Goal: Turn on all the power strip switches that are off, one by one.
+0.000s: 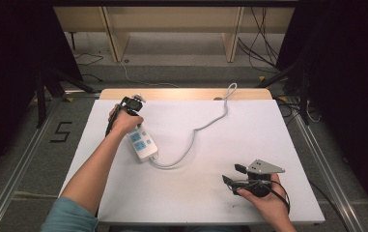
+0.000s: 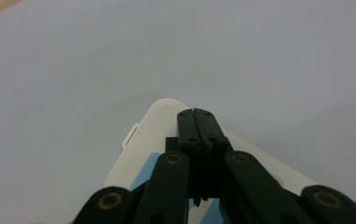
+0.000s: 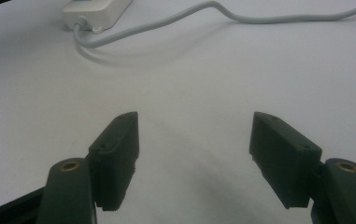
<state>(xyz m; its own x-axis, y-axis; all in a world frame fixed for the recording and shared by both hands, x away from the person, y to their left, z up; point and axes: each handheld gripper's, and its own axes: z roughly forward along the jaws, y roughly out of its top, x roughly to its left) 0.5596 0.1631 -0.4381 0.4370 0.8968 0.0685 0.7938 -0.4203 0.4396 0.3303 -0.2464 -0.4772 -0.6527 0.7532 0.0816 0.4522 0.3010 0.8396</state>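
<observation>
A white power strip (image 1: 143, 144) with blue sockets lies on the white table top (image 1: 210, 193) at the left. Its grey cable (image 1: 194, 131) curls right and runs off the far edge. A hand holds my left gripper (image 1: 134, 127) at the strip's far end. In the left gripper view its jaws (image 2: 195, 114) are pressed together, shut, with nothing between them, right over the strip's white casing (image 2: 157, 126). My right gripper (image 1: 233, 174) rests low at the front right, open and empty. Its jaws (image 3: 194, 140) point toward the strip (image 3: 96, 9) and cable (image 3: 166, 23).
A strip of bare wood (image 1: 181, 94) shows at the table's far edge. Metal rails (image 1: 326, 174) run along both sides, with floor cables (image 1: 263, 48) and wooden furniture legs beyond. Black curtains stand left and right.
</observation>
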